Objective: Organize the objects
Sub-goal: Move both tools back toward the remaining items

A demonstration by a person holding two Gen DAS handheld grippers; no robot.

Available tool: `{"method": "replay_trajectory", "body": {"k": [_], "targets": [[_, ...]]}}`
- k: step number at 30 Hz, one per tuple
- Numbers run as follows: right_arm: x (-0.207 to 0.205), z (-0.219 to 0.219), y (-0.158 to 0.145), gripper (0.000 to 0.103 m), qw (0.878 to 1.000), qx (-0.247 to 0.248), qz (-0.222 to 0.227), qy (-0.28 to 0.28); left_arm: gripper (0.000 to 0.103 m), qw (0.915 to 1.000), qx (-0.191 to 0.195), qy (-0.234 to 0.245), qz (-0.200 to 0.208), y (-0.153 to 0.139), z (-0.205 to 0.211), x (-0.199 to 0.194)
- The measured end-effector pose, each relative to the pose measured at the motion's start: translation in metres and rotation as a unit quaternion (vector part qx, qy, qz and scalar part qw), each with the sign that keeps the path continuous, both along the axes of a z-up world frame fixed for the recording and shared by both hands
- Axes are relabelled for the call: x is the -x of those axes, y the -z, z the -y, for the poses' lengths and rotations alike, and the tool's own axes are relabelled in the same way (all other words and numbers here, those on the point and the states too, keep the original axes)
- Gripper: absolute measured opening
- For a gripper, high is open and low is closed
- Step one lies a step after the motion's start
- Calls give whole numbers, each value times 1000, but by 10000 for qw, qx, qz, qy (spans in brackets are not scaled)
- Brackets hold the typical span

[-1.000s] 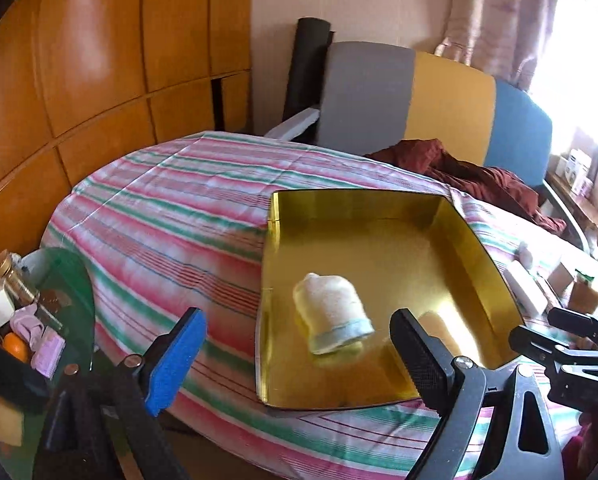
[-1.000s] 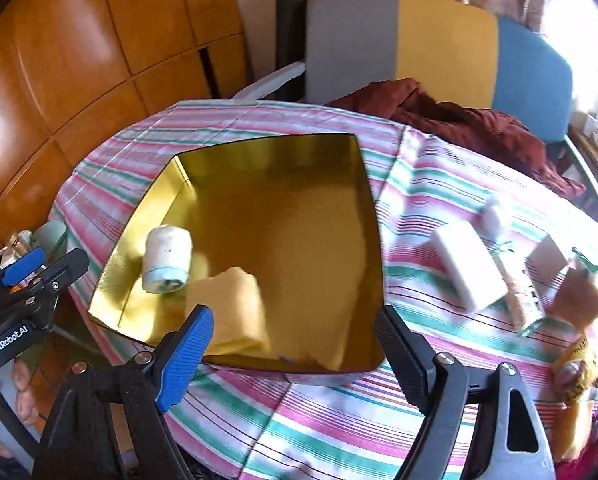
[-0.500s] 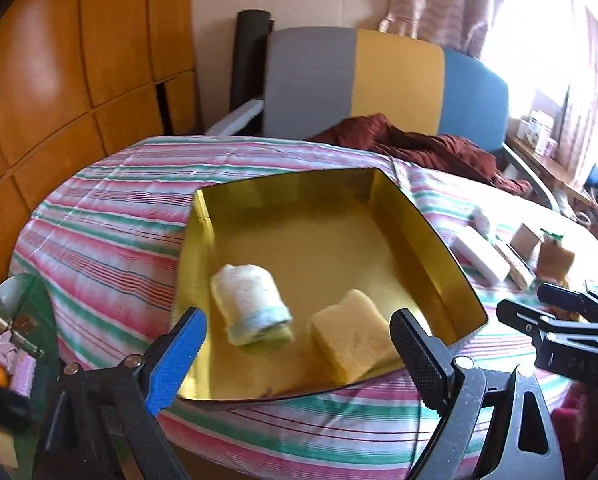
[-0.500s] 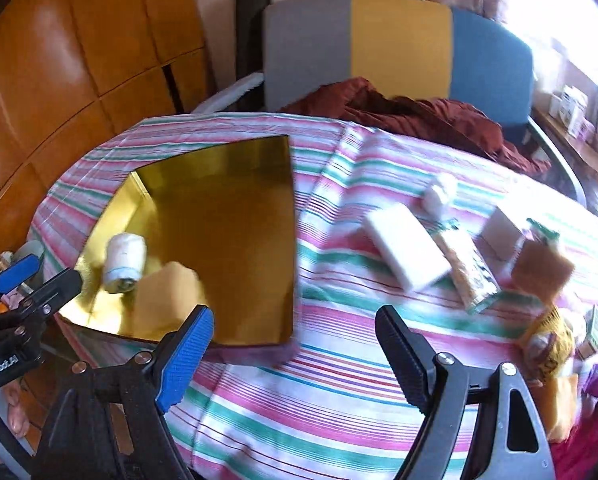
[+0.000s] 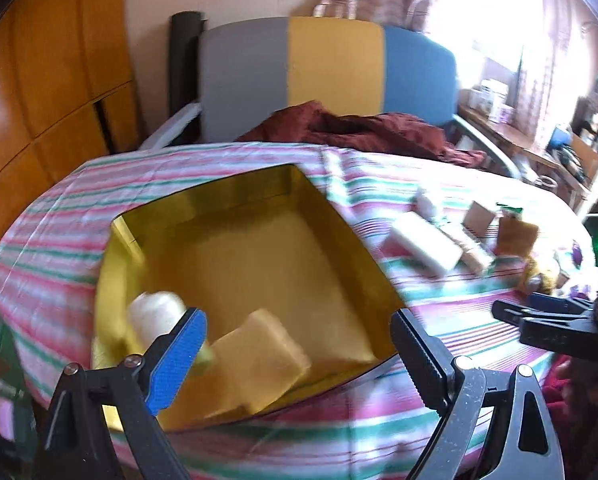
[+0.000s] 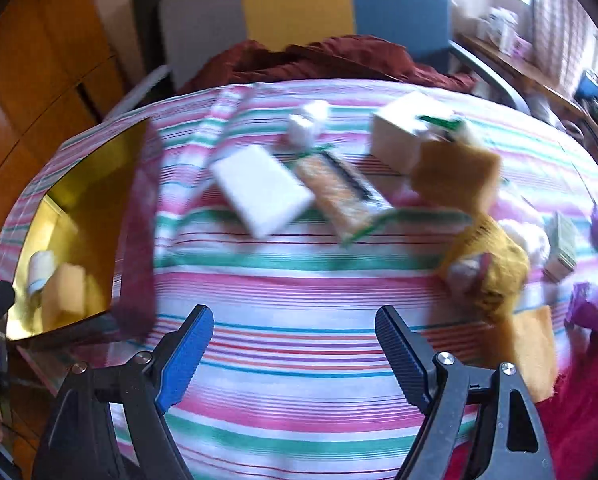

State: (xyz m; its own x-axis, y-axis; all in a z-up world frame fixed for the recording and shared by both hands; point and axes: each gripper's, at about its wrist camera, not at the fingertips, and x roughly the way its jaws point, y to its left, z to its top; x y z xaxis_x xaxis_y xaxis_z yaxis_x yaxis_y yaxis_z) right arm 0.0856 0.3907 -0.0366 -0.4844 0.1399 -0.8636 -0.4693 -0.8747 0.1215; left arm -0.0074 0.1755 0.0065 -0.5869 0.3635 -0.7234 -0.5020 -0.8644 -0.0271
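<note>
Blue-padded left gripper (image 5: pixel 299 344) jaws wide, empty; right gripper (image 6: pixel 295 344) likewise

Open striped cloth (image 6: pixel 299 344) straight ahead, unobstructed. Clutter beyond: white block (image 6: pixel 261 190), packet (image 6: pixel 339 188), brown cardboard (image 6: pixel 455 178). Gold tray (image 6: pixel 83 200) wall at left.

Both wrist views downward, sharing gold tray (image 5: pixel 235 208).
</note>
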Motion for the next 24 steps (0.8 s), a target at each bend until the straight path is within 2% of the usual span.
{"method": "replay_trajectory", "body": {"k": [6,9,13,17,21,22,24], "targets": [[-3,-27,-2,85,9999,-25,74,140,94,9980,-179,586,179,-14,-58,11],[0,-40,-13,85,9997,-177,78,123,94,9962,-212,767,363,-16,-88,20],[0,-69,-36,85,9981,-493,-165,336,94,9936,-242,881,665,-12,-124,33],[0,-100,-46,85,9949,-746,-370,571,91,9906,-188,818,1085,4,-152,48],[-7,-118,-38,85,9936,-582,-628,730,86,9887,4,674,1342,23,-177,60],[-8,-121,-34,85,9940,-503,-618,754,85,9888,195,564,1370,31,-185,64],[-6,-126,-30,85,9950,-405,-519,753,78,9863,296,452,1560,44,-196,71]]}}
